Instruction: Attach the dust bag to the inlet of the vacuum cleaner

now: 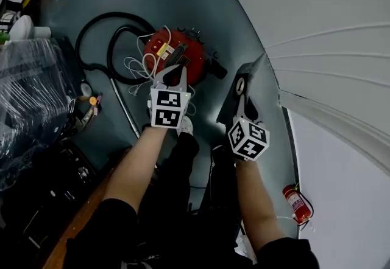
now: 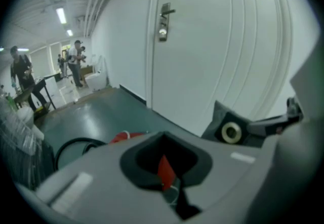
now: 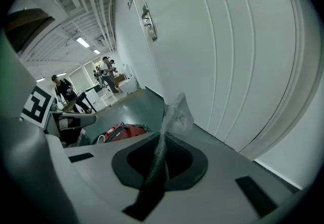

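Right tongs tight on dust bag

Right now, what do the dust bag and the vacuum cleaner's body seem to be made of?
The dust bag: probably dark non-woven fabric, matte; it creases and folds limply. The vacuum cleaner's body: smooth red shell, likely moulded plastic or painted metal; I can't tell which.

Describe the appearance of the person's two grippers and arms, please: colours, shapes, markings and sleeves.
The left gripper and the right gripper both have light grey bodies with two long, tapering jaws. Each carries a white cube printed with black square markers. In the gripper views, a dark grey recess surrounds the gap between the jaws. The person wears black short sleeves.
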Motion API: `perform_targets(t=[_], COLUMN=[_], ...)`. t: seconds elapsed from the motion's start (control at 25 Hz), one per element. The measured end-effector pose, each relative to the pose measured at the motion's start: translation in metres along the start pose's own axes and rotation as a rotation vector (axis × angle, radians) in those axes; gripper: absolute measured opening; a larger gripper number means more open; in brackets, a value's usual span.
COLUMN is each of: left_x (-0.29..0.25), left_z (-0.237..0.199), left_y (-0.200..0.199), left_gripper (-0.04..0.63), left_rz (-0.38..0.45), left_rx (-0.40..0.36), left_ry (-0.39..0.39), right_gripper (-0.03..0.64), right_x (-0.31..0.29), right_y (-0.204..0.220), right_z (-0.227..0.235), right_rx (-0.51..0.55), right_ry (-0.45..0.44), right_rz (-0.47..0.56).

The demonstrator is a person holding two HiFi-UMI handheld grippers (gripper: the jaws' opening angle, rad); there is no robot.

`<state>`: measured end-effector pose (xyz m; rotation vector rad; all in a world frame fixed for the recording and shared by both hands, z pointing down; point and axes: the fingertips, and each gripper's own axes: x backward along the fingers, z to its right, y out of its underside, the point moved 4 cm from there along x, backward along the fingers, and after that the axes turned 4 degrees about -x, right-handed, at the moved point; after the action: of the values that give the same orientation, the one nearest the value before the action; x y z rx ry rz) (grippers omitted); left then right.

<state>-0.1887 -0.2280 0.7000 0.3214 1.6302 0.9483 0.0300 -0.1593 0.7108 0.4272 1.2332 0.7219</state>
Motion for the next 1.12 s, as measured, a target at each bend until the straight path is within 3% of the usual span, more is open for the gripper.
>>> perform_targets(t=[0.28,0.36,0.52,0.72,0.84,0.92,1.12], left_x=[-0.048,-0.057,-0.075,-0.094,-0.097,-0.097,-0.098], left_z=[-0.033,-0.039,-0.05,-0.06,-0.063,-0.063,-0.064], left_y=[0.042,0.054,0.08,0.1,0.104,0.105,0.106], left_gripper=[0.004,0.187,0.241,0.25,0.166,0.156,0.153], left_rz=[-0.076,-0.108,-0.209,-0.289,-0.304,-0.308,-0.327], left_rx=[-0.062,-0.068,-0.097,-0.059,-0.102,-0.124,-0.099], left_ry=[-0.044,-0.021,0.016,0.072,0.062,0.067,0.131], right_gripper=[0.014,0.014,0.014,0.014,0.014,0.014,0.014], right_x=[-0.049,-0.056,-0.072,-0.091,-0.099,-0.104,-0.121], right_y=[0.032,0.034,0.042,0.056,0.066,0.071,0.083], right_z=[0.009,0.01,0.013,0.017,0.016,0.015,0.013], right_rx=[-0.012,-0.008,-0.012,-0.045,-0.072,-0.08,-0.097], right_ry=[-0.003,-0.004,0.008,0.044,0.057,0.066,0.107], right_rz=[-0.014,-0.019,-0.03,-0.068,-0.08,-0.082,-0.095])
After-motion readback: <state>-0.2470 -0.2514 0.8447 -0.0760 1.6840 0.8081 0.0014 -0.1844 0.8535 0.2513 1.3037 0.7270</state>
